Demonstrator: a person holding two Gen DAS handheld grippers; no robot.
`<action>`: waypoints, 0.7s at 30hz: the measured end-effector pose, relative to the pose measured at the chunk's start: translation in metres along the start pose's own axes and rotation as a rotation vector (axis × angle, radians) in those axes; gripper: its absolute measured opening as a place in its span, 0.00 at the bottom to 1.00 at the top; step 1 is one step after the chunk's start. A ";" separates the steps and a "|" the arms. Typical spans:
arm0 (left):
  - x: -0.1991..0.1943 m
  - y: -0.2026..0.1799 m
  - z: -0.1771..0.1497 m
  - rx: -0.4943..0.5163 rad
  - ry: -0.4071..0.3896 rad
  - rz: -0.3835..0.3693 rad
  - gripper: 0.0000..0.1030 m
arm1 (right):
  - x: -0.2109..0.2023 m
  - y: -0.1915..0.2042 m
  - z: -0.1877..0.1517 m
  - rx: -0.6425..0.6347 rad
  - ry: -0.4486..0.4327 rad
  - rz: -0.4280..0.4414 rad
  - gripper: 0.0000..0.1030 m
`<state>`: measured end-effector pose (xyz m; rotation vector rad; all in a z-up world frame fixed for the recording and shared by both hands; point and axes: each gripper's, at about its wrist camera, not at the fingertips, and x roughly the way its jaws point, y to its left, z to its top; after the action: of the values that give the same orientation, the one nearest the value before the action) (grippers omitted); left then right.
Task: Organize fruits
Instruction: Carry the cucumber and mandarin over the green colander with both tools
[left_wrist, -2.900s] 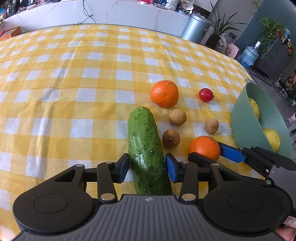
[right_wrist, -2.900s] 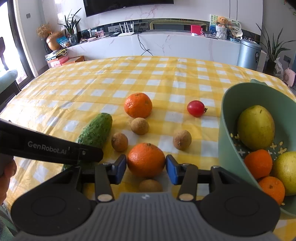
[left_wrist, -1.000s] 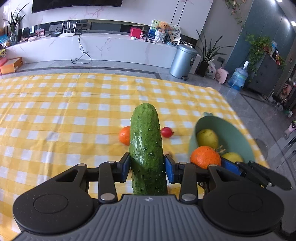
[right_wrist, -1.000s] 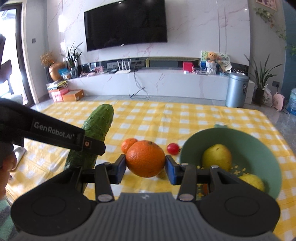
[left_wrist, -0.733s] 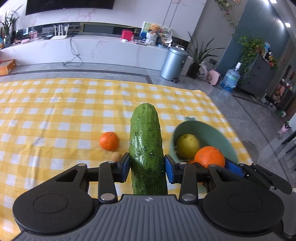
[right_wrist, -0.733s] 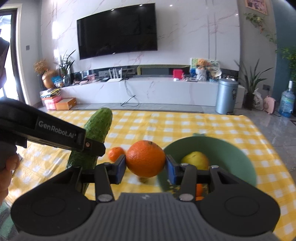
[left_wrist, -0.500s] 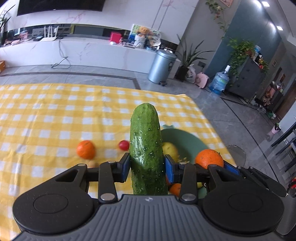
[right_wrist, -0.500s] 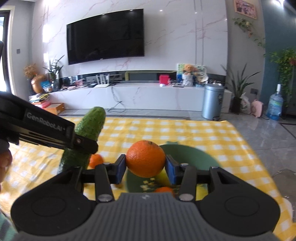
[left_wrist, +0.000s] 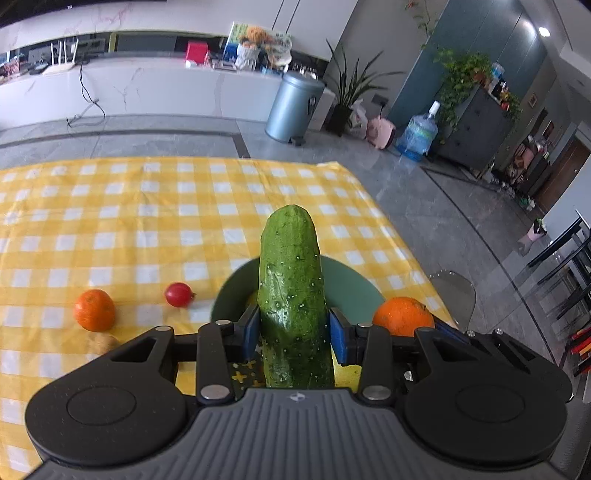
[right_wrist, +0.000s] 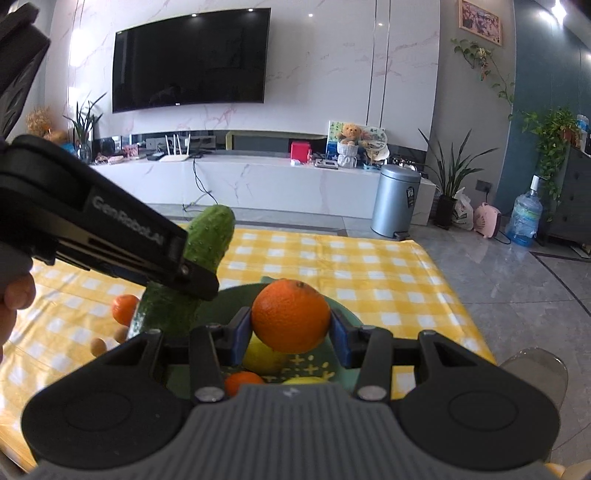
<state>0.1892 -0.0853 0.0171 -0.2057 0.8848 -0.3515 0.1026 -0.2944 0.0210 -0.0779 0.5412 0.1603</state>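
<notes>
left gripper clamped low on stiff, bumpy cucumber, right gripper clamped across round firm orange over green bowl, both probably light.

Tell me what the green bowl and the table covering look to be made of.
Green bowl: probably plastic, matte, evenly coloured, with cross-shaped cut-outs in its base. Table covering: yellow-and-white check, likely coated cloth or vinyl, given its faint sheen and crease lines.

the left gripper angled downward, its blue pads clamped on something held between them. the right gripper sat just beside it, likewise clamped, tilted less steeply.
</notes>
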 end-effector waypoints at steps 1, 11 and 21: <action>0.006 0.000 0.000 -0.001 0.011 -0.003 0.42 | 0.003 -0.002 0.000 -0.001 0.007 -0.003 0.41; 0.039 0.003 -0.003 -0.015 0.085 0.013 0.42 | 0.037 -0.009 -0.002 0.022 0.117 0.007 0.42; 0.060 0.008 -0.011 -0.027 0.159 0.029 0.42 | 0.068 -0.010 -0.002 0.036 0.231 0.014 0.42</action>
<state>0.2167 -0.1013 -0.0350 -0.1911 1.0484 -0.3322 0.1608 -0.2954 -0.0155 -0.0576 0.7746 0.1561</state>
